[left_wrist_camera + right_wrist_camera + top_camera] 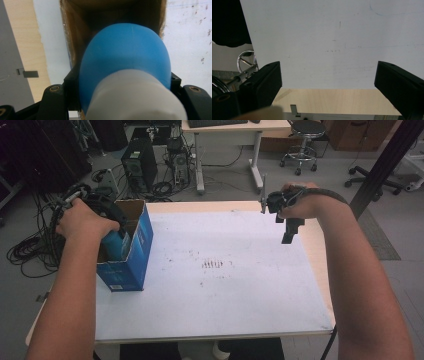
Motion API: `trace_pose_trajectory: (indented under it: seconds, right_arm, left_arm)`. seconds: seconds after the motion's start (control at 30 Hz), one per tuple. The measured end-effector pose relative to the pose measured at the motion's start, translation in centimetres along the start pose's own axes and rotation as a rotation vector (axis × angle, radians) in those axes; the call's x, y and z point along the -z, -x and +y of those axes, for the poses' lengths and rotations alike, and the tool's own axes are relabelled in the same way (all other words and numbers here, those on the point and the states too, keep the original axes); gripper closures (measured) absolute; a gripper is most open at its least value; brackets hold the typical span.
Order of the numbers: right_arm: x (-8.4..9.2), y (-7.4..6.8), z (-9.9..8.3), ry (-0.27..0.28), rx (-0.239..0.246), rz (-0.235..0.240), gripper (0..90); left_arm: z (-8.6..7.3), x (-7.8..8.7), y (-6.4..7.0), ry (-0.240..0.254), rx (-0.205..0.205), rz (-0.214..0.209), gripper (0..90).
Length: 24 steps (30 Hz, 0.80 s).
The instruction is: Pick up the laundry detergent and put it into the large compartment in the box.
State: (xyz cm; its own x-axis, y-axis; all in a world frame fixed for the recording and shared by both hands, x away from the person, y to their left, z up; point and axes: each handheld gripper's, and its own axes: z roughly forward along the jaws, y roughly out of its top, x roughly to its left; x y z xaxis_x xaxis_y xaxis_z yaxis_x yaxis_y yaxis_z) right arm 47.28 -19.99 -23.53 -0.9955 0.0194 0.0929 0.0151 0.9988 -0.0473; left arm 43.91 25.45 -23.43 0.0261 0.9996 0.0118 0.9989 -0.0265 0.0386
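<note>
Forearms enter from near edge. L gripper (pixel 116 237): jaws clamped on blue bottle w/ white cap (pixel 125 65), held over open top of blue carton (pixel 131 265) at table's left side. R gripper (pixel 289 227): jaws wide apart, nothing between, above white mat (pixel 225 290) far-right. Office stool (pixel 304 140) beyond.

Lab or office: computer towers (pixel 139 167), desk (pixel 227 140), stools (pixel 303 142).

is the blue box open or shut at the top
Open: the blue box has its flaps up, and the left gripper holds a blue bottle in its mouth.
</note>
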Motion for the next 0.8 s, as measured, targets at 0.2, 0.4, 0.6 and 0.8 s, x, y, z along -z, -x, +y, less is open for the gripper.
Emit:
trace_pose_trajectory:
  seconds: [0.2,0.4,0.6,0.8]
  right_arm:
    - [0.0,0.0,0.0,-0.002,-0.002,-0.001,7.4]
    - [0.0,0.0,0.0,0.000,0.000,0.000,7.4]
    - [-0.1,0.0,0.0,-0.001,0.000,0.000,7.4]
    - [-0.2,0.0,0.1,-0.005,0.000,0.002,7.4]
  left_arm:
    - [-0.1,-1.4,0.0,-0.008,-0.002,0.006,37.6]
    - [-0.1,-2.8,0.1,-0.016,0.001,0.007,37.7]
    - [-0.2,-3.8,-0.1,-0.030,0.005,0.010,37.7]
    - [-0.2,-4.5,-0.2,-0.037,0.005,0.021,37.6]
